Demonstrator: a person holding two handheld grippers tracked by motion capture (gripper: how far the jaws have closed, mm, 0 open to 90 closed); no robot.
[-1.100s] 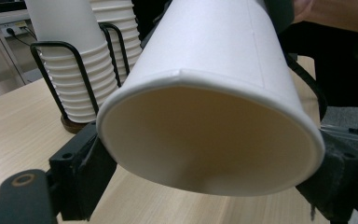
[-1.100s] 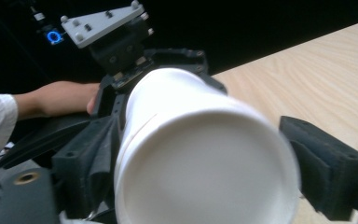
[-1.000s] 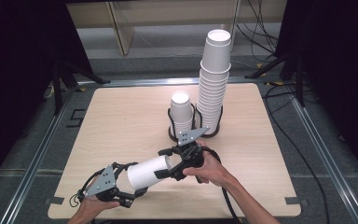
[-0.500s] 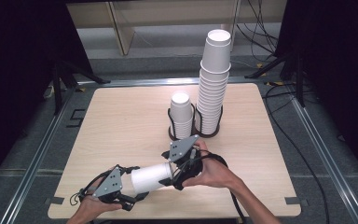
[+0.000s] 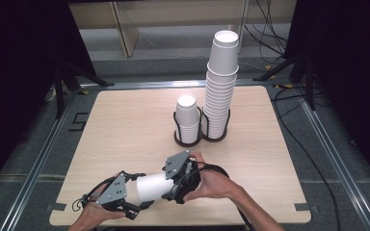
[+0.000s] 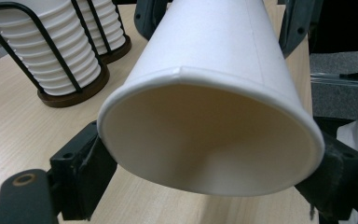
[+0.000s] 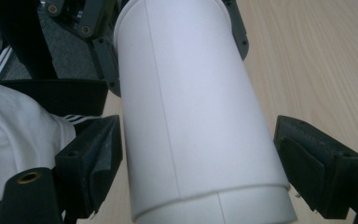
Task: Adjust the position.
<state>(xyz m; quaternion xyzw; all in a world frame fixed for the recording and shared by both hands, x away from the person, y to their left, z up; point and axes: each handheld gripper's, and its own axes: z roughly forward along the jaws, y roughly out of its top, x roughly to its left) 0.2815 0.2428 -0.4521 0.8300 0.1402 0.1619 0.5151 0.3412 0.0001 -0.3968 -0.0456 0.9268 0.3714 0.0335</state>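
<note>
I have a white paper cup (image 5: 151, 187) lying on its side in the air, just above the near edge of the table (image 5: 125, 125), a bit left of the middle. My left tongs (image 5: 134, 208) squeeze its wide open end, one jaw on each side of the rim. My right tongs (image 5: 176, 190) sit around the bottom end, and I see small gaps there, so that grip looks loose. I think I should pull the ends apart slowly and straight, without squashing the rim. Both my hands are low and close together, pointing at each other.
</note>
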